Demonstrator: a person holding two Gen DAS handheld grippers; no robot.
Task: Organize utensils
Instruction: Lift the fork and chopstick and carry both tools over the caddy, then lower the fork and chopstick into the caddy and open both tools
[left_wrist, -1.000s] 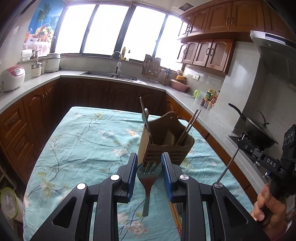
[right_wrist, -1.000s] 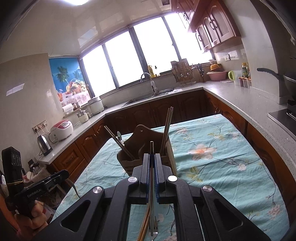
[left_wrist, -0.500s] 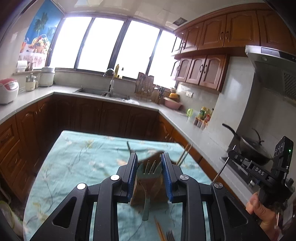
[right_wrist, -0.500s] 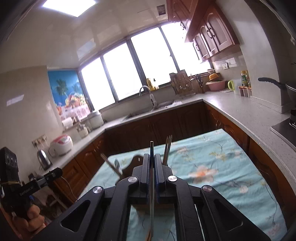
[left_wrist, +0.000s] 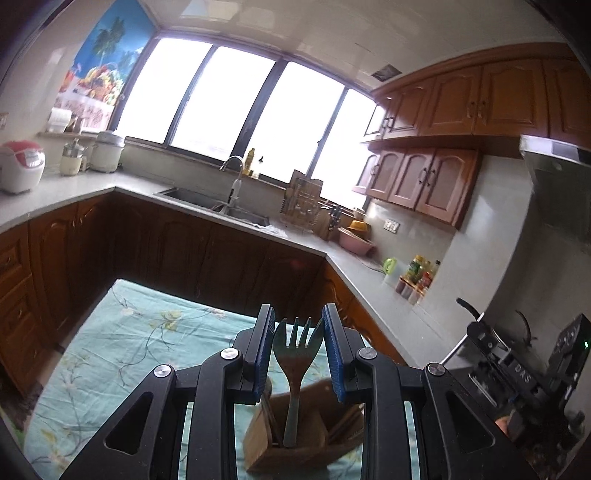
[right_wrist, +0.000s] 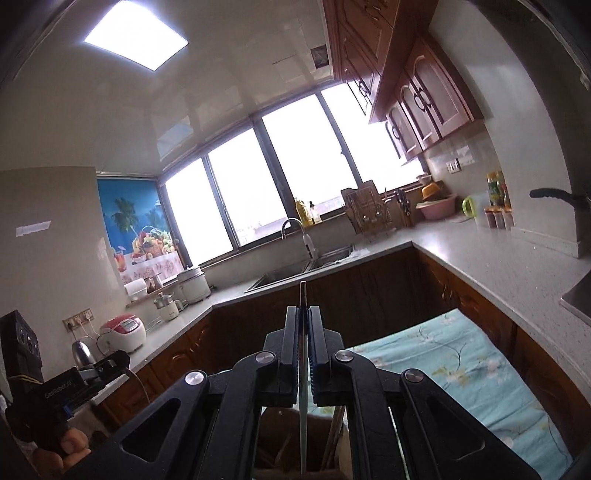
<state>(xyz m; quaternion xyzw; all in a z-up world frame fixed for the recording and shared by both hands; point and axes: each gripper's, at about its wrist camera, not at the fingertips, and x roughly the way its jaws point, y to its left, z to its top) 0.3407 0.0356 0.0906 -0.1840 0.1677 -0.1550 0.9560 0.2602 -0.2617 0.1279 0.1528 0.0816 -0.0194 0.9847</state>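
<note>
Two tools up in the air here. Left tool (left_wrist: 298, 345) has its ribbed blue pads clamped on the head of a metal fork (left_wrist: 295, 363), tines up, handle dangling into the slatted wooden utensil holder (left_wrist: 295, 435). Right tool (right_wrist: 303, 341) is squeezed tight on a thin flat metal utensil handle (right_wrist: 303, 373), edge-on, can't tell which kind. Holder sits on the surface's teal floral cloth (left_wrist: 122, 354); dark wood cabinets (left_wrist: 155, 251) and a pale speckled kitchen countertop (right_wrist: 491, 258) behind.

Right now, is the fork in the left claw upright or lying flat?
Upright. The fork stands between the left claw pads, tines up, its handle pointing down into the wooden holder below.
</note>
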